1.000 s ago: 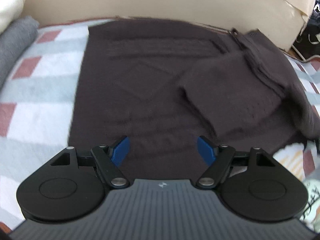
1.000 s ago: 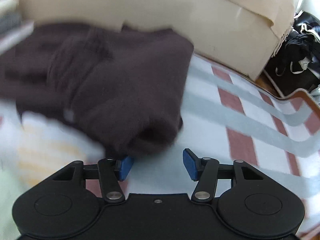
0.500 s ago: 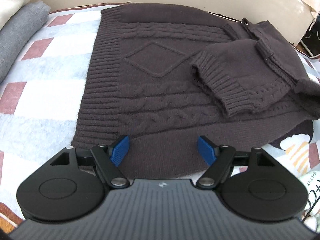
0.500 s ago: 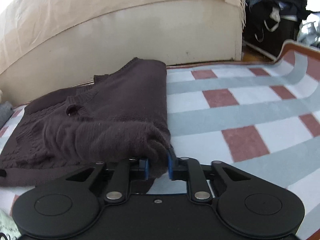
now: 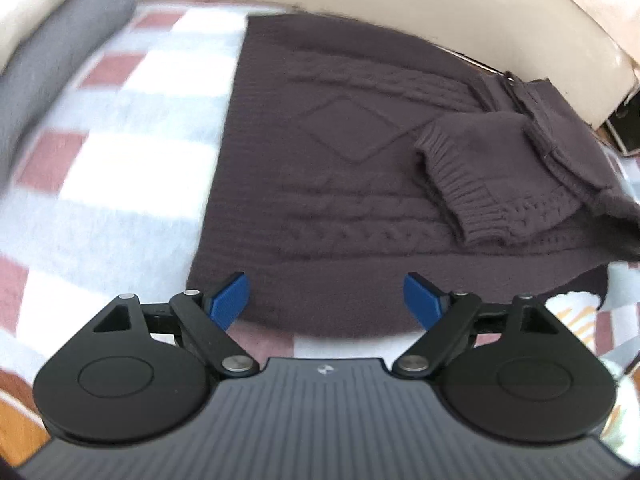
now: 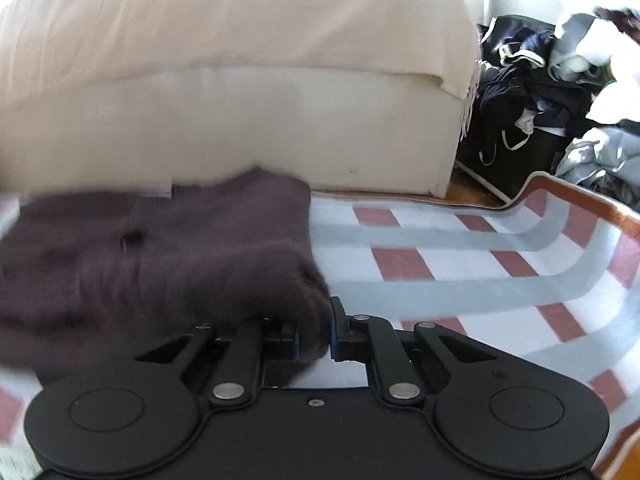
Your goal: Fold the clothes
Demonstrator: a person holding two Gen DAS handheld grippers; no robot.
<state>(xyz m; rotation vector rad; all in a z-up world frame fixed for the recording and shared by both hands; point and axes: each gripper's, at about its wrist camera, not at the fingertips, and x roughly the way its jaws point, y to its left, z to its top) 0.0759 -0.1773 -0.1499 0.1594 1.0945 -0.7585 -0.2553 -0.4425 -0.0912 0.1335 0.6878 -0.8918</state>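
**Sweater fold: one sleeve in, right side just grabbed**

So the dark sweater [image 5: 332,184] is lying flat on the checked blanket [image 5: 132,128], which seems to be on the floor right up against the cream sofa [image 6: 240,120]. One sleeve [image 5: 472,176] is already folded across the chest, cuff lying on the cable knit. That's about all that looks done, so I'd call it early to mid fold.

Right gripper [image 6: 314,332] has its jaws pinched on a bunched bit of the sweater's right side, near the edge. Left gripper [image 5: 326,300] is just hovering over the near edge by the hem, jaws spread wide, nothing in them.

What's left, as far as I can judge: bring that right side or sleeve over, then fold the body up into a packet. There's a grey roll [image 5: 60,60] off to the left, maybe a finished piece, can't tell. Laundry pile [image 6: 560,80] in the corner too.

Labels: nothing readable. There's a tiny logo on the left gripper body, too small to make out.
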